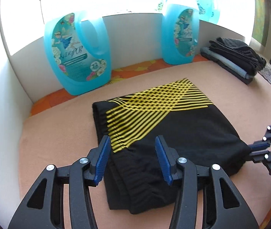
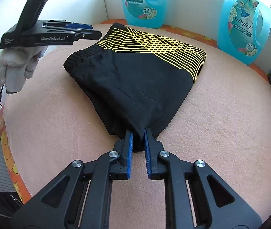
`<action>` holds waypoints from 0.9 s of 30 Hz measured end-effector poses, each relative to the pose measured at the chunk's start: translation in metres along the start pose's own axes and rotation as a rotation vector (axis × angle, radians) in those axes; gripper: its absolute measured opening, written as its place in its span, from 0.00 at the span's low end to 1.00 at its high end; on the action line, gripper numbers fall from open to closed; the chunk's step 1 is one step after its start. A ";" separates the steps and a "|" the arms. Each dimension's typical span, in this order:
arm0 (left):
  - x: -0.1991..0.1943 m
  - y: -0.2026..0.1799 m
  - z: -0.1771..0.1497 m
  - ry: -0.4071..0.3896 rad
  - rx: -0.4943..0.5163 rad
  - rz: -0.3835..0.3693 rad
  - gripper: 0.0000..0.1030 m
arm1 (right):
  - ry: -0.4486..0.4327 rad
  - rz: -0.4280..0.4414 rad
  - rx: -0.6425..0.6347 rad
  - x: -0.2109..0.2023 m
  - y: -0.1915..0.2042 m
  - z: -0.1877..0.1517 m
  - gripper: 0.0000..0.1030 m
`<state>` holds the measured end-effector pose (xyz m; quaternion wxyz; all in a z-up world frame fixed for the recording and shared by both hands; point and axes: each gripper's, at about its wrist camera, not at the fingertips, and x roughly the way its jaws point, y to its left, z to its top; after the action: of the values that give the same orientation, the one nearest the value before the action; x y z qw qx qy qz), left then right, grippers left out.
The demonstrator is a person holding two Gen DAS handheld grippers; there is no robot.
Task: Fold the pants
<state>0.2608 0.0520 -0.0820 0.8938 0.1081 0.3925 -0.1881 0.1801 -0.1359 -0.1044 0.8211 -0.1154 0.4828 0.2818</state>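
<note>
One corner of folded pants (image 2: pixel 135 72) points into right tongs (image 2: pixel 138 139).

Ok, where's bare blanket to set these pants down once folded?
The widest bare stretch of blanket lies right of the pants, between them and the folded clothes stack. Another patch lies left of the pants, up to the white wall. The back edge is crowded with blue detergent jugs.
</note>
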 end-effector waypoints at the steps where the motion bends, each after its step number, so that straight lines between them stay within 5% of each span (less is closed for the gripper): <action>1: 0.000 -0.010 -0.005 0.015 0.025 -0.021 0.46 | 0.000 0.013 0.011 -0.001 -0.002 0.000 0.14; 6: 0.010 -0.029 -0.028 0.082 0.097 -0.008 0.46 | -0.008 0.088 0.073 -0.010 -0.013 -0.003 0.14; 8: 0.014 -0.026 -0.035 0.097 0.094 0.004 0.46 | -0.016 0.118 0.087 -0.014 -0.017 -0.003 0.20; 10: 0.011 -0.022 -0.040 0.090 0.087 -0.002 0.45 | -0.042 0.141 0.106 -0.020 -0.024 0.001 0.39; 14: 0.005 -0.019 -0.038 0.084 0.064 -0.008 0.45 | -0.078 0.182 0.166 -0.028 -0.046 0.016 0.48; 16: -0.001 -0.012 -0.036 0.073 0.022 -0.029 0.45 | -0.093 0.182 0.209 -0.026 -0.060 0.025 0.54; 27: -0.005 0.039 -0.033 0.080 -0.274 -0.088 0.51 | -0.025 0.230 0.372 0.045 -0.118 0.069 0.54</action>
<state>0.2520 0.1004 -0.0985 0.8748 -0.0247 0.4540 -0.1674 0.3152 -0.1840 -0.1176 0.7966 0.0972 0.5263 0.2811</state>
